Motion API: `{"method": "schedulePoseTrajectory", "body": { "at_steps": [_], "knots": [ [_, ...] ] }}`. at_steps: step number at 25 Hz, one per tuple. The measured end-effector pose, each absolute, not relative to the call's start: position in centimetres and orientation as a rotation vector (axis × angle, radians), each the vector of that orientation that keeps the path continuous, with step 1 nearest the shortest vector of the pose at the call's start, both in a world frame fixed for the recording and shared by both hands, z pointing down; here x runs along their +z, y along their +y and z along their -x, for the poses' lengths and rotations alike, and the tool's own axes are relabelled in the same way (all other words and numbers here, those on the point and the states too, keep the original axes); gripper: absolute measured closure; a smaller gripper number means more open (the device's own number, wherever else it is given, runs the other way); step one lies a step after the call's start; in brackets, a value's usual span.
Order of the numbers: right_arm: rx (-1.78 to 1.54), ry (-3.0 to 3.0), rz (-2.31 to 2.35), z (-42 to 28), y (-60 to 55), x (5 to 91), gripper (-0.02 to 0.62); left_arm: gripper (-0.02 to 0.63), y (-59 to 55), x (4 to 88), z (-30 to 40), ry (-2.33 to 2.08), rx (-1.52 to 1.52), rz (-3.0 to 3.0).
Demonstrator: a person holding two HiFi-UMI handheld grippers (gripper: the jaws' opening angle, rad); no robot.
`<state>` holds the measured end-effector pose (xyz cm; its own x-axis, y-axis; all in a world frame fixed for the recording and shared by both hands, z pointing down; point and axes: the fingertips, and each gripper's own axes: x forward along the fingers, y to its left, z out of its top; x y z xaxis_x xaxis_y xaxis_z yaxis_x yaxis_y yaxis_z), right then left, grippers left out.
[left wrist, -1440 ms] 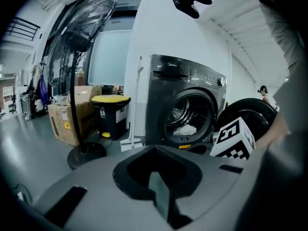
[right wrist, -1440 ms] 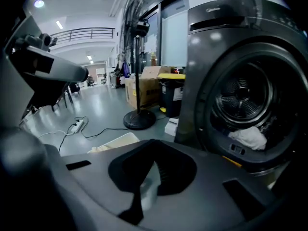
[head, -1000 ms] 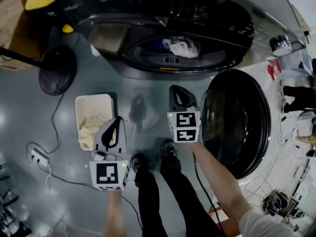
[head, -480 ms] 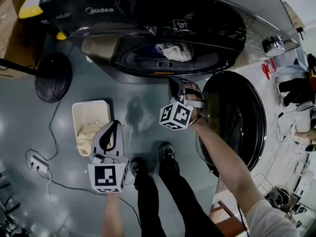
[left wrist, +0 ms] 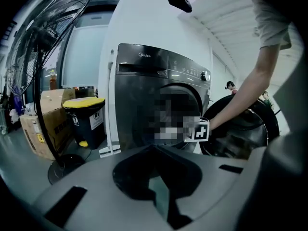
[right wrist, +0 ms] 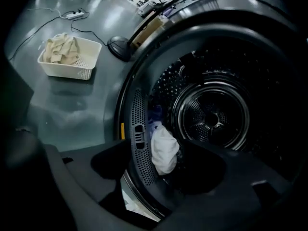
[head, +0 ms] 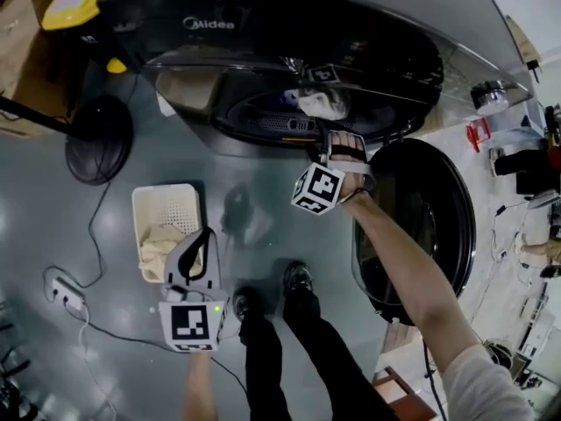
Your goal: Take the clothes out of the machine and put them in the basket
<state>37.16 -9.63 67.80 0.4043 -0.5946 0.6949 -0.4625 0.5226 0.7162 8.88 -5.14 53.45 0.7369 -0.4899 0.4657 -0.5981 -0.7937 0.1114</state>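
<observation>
Right tongs (right wrist: pixel 163 168): spread, just opened, nothing pinched, aimed at the drum (right wrist: pixel 211 114) mouth.
Left tongs (head: pixel 207 237): pressed together, empty, near left.
Machine (head: pixel 289 24): far, door (head: pixel 421 217) open rightward.
Basket (head: pixel 172 202): left, beige clothes (head: pixel 156 246) inside.
White garment (right wrist: pixel 164 150): at the drum lip, between the spread jaws, untouched.
Risk: only a fold might be caught, then dropped short of the basket.

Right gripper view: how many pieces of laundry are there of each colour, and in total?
White cloth, in the drum: 1
Blue cloth, behind it: 1
Beige heap, in the white basket: 1 (single pieces cannot be told apart)
Total: 3
</observation>
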Motion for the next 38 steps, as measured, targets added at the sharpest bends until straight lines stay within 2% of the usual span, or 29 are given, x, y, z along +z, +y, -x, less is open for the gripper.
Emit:
{"method": "schedulePoseTrajectory", "body": {
  "at_steps": [5, 16, 19, 21, 27, 38],
  "knots": [
    [-0.085, -1.097, -1.085, -42.4, -11.7, 69.4, 0.221, 0.588, -6.0, 54.5, -8.5, -0.864, 0.647, -2.703],
    [0.043, -1.077, -1.131, -48.1, -13.9, 73.5, 0.219, 0.588, -6.5, 57.8, -9.6, -0.881, 0.67, -2.747],
    [0.105, -1.12, -1.1, -47.9, -13.9, 74.3, 0.259, 0.588, -6.7, 58.5, -9.9, -0.892, 0.653, -2.724],
    [0.144, -1.16, -1.062, -47.2, -13.5, 75.0, 0.349, 0.588, -6.8, 58.6, -10.1, -0.904, 0.638, -2.715],
    [0.059, -1.156, -1.024, -46.3, -12.8, 75.4, 0.5, 0.588, -6.8, 58.3, -10.2, -0.914, 0.627, -2.695],
    [0.047, -1.264, -1.297, -42.4, -12.4, 68.1, 0.511, 0.588, -6.5, 55.3, -11.2, -0.889, 0.607, -2.697]
  ]
}}
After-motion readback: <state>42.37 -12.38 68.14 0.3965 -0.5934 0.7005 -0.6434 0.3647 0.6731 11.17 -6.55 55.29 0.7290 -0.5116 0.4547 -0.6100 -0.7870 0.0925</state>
